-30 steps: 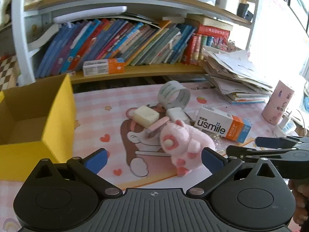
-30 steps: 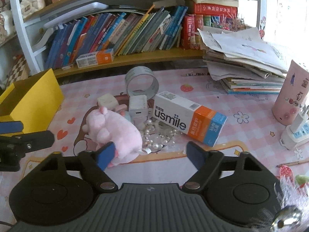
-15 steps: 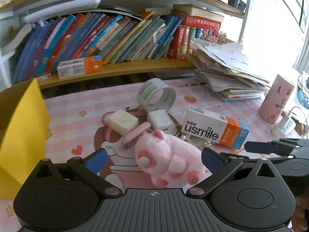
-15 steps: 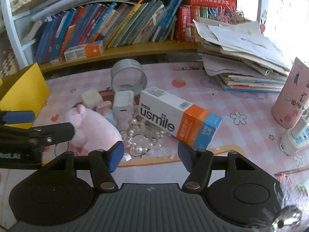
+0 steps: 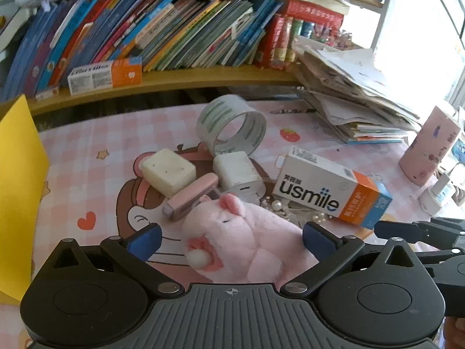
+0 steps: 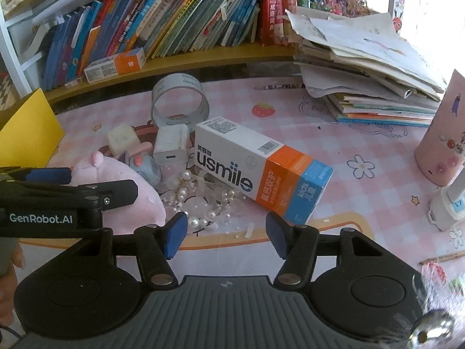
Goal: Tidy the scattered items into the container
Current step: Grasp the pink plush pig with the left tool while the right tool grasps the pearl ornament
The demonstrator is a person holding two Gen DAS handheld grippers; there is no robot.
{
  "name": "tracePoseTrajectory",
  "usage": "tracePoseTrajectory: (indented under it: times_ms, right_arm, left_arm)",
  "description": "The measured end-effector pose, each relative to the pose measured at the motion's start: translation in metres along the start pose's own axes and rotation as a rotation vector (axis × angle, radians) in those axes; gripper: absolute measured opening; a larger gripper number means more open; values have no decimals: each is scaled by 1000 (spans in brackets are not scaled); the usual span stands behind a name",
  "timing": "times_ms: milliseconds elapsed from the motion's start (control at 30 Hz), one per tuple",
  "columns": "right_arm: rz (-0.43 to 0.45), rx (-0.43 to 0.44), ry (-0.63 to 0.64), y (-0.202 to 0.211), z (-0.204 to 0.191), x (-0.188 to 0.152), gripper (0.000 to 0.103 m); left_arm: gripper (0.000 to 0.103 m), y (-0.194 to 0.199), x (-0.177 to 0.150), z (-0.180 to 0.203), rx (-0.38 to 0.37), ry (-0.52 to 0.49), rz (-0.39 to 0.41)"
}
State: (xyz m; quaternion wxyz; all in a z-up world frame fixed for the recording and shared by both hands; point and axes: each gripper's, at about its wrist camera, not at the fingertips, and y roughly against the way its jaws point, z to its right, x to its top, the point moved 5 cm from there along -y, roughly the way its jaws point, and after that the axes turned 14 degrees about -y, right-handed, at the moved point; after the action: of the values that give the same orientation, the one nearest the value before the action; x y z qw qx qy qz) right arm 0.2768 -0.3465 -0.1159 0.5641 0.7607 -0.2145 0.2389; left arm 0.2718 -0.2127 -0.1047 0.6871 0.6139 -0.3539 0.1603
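Note:
A pink plush pig [image 5: 250, 241] lies on the pink mat between the fingers of my left gripper [image 5: 231, 240], which is open and straddles it without squeezing. Behind it lie a pink clip-like item [image 5: 191, 196], a white block [image 5: 168, 171], a white charger [image 5: 239, 174], a tape roll [image 5: 232, 125] and a usmile box [image 5: 328, 192]. My right gripper [image 6: 225, 232] is open just short of a heap of pearl beads [image 6: 200, 203], with the usmile box [image 6: 255, 168] beyond. The yellow box [image 5: 17, 189] stands at the far left.
A bookshelf runs along the back. A paper stack [image 6: 363, 67] fills the back right; a pink cylinder [image 6: 441, 133], a power strip [image 6: 447, 206] and a pencil [image 6: 441, 257] sit at the right. The left gripper's finger [image 6: 72, 192] crosses the right wrist view over the plush.
My left gripper has swung right, away from the yellow box, and come down around the plush pig. My right gripper has moved closer to the pearls and narrowed slightly.

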Motion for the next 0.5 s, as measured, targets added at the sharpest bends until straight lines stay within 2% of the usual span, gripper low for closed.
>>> tracePoseTrajectory:
  times_ms: [67, 133, 167, 233, 367, 500]
  right_arm:
    - [-8, 7, 3, -4, -2, 1, 58]
    - [-17, 15, 8, -7, -4, 1, 58]
    - [-21, 20, 12, -9, -5, 1, 58]
    - [-29, 28, 21, -12, -8, 1, 58]
    - [-37, 47, 49, -17, -16, 1, 58]
    - [-52, 66, 79, -24, -23, 1, 58]
  left_arm:
    - [102, 0, -1, -3, -8, 16, 1]
    - [91, 4, -3, -7, -9, 28, 6]
    - [82, 7, -4, -9, -9, 35, 8]
    - [73, 11, -5, -13, -10, 48, 13]
    - [44, 19, -9, -21, -12, 73, 22]
    - [41, 28, -13, -28, -14, 99, 32]
